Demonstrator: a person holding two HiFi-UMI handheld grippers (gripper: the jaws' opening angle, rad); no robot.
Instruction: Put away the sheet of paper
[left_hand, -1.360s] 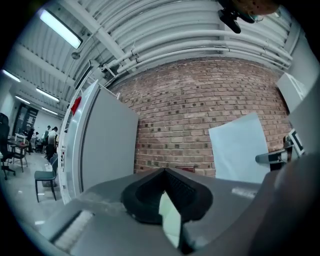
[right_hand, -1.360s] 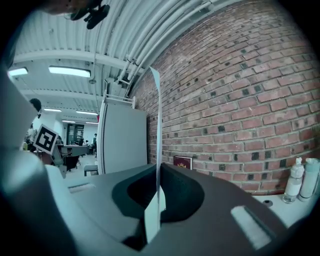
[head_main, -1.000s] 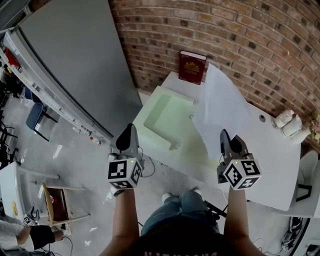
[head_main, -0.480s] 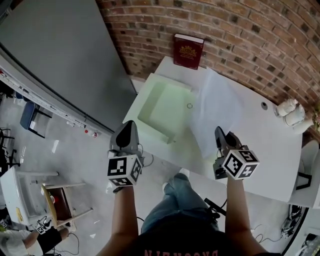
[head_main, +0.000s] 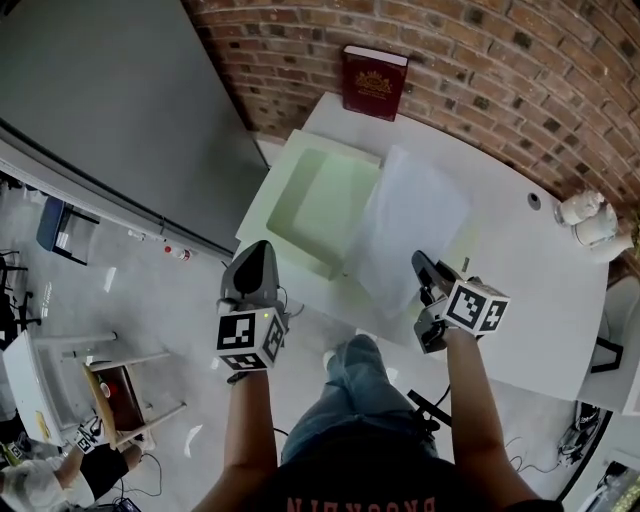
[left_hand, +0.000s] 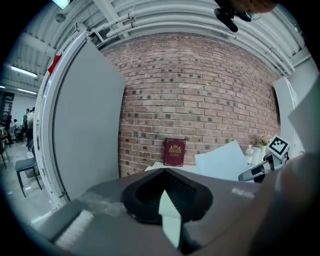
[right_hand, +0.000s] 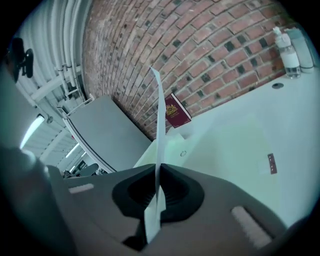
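The raised sheet of paper (head_main: 410, 235) hides the right wall of the pale green tray (head_main: 315, 205) and part of the worktop (head_main: 520, 270). The red book (head_main: 374, 82) bears gilt print too small to read. The pale sliver (left_hand: 170, 215) inside the left tool (left_hand: 164, 171) cannot be identified.

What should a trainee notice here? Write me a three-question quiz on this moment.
1. True or false: the right claw is shut on the sheet of paper.
2. What stands against the brick wall at the table's far edge? A) a red book B) a laptop C) a mug
3. Fill in: in the head view, the pale green tray lies to the ___ of the sheet.

Key: 1 true; 2 A; 3 left.
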